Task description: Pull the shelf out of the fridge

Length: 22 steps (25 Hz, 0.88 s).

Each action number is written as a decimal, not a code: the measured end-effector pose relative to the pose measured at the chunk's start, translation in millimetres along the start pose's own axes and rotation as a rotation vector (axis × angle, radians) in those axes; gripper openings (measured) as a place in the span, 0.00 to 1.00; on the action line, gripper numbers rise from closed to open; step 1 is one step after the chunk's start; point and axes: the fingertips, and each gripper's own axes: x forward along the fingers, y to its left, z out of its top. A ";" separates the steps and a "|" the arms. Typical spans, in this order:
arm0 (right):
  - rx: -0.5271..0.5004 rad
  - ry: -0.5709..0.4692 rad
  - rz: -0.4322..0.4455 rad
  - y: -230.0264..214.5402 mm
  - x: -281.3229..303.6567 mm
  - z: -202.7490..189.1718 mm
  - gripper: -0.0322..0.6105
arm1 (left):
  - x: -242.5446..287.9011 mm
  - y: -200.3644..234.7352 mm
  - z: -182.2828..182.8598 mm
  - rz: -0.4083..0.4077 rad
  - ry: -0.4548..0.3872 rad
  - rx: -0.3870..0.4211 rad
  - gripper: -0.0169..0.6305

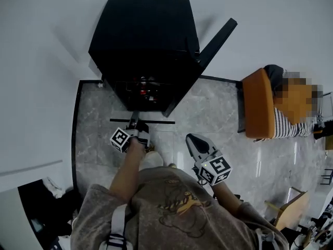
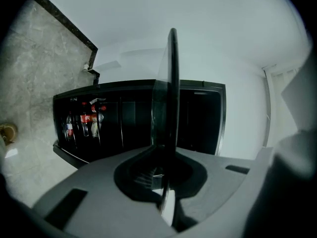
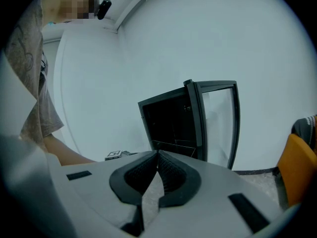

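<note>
The black fridge [image 1: 145, 46] stands against the white wall with its glass door [image 1: 213, 43] swung open to the right. A glass shelf with a dark front edge [image 1: 143, 121] hangs in front of the fridge opening, outside the cabinet. My left gripper [image 1: 134, 124] is shut on the shelf's near edge. In the left gripper view the shelf [image 2: 171, 93] runs edge-on out from between the jaws of the left gripper [image 2: 162, 175], with the fridge [image 2: 124, 118] behind it. My right gripper [image 1: 195, 142] is off to the right, apart from the shelf. Its jaws [image 3: 157, 153] are shut on nothing.
Bottles and cans [image 2: 81, 120] stand inside the fridge. An orange chair [image 1: 258, 111] with a seated person is at the right, and a wooden chair [image 1: 291, 204] stands nearer. The marble floor [image 1: 218, 108] has a dark border. A small round object [image 2: 7, 131] lies on it.
</note>
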 end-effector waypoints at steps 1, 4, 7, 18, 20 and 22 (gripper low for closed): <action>-0.001 -0.002 0.000 -0.5 -1.0 -0.1 0.08 | -4.8 -3.2 -0.1 -0.002 0.000 0.002 0.05; -0.004 -0.008 0.001 0.0 -6.4 -0.7 0.08 | -20.5 -15.9 -3.5 -0.014 0.003 -0.008 0.05; -0.005 -0.014 0.006 0.6 -10.0 -1.6 0.08 | -34.2 -30.0 -6.7 -0.029 0.006 -0.018 0.05; -0.020 -0.044 0.022 1.7 -19.5 2.5 0.08 | -79.7 -91.4 -23.0 -0.083 0.020 -0.065 0.05; -0.023 -0.052 0.019 1.5 -22.3 4.5 0.08 | -89.2 -104.4 -24.6 -0.095 0.020 -0.072 0.05; -0.026 -0.061 0.016 0.8 -24.8 6.0 0.08 | -97.6 -118.3 -26.2 -0.107 0.026 -0.061 0.06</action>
